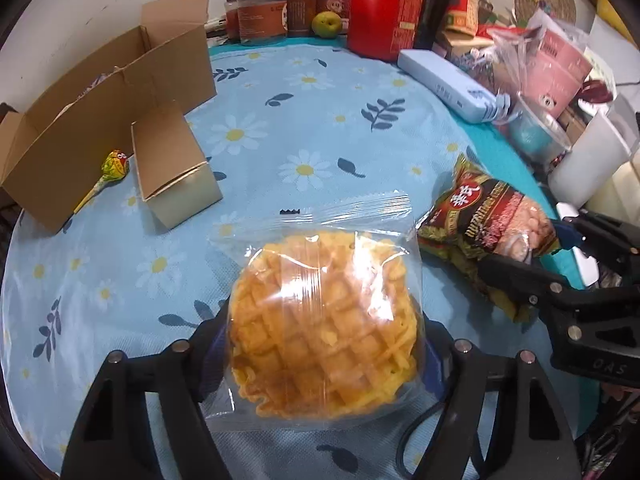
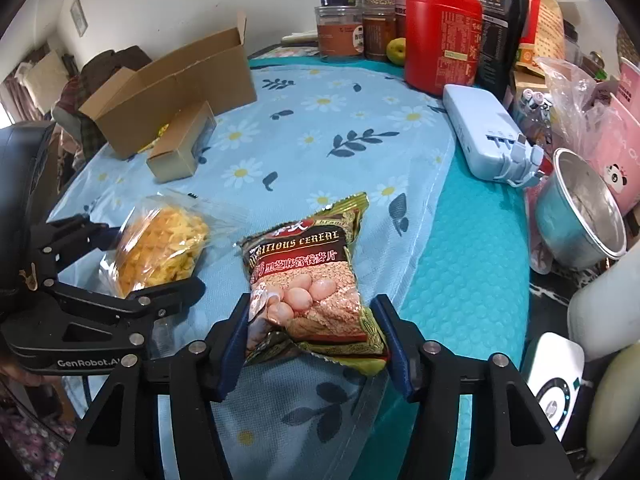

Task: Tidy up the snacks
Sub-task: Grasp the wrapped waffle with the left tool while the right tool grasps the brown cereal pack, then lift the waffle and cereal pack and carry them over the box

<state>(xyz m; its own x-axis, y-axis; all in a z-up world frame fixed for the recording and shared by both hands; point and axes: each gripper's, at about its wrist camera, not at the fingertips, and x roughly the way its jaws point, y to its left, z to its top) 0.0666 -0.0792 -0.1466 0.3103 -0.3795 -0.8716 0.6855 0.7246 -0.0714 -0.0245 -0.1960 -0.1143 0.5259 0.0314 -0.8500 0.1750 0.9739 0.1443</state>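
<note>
**2 snacks, 2 grippers**

The left gripper [image 1: 324, 340] clamps the clear-wrapped waffle cake [image 1: 320, 328] between its fingers above the floral cloth [image 1: 280, 120]. The right gripper [image 2: 316, 344] squeezes the cereal packet [image 2: 308, 280] at its near end.

A red canister [image 2: 442, 38] stands at the back of the bench [image 2: 460, 280], beside brown jars [image 2: 339, 30]. A pale blue power bank [image 2: 486, 136] lies near a metal pot [image 2: 580, 208].

Bagged waffle [image 1: 320, 336] beside cereal packet [image 2: 308, 280]
</note>
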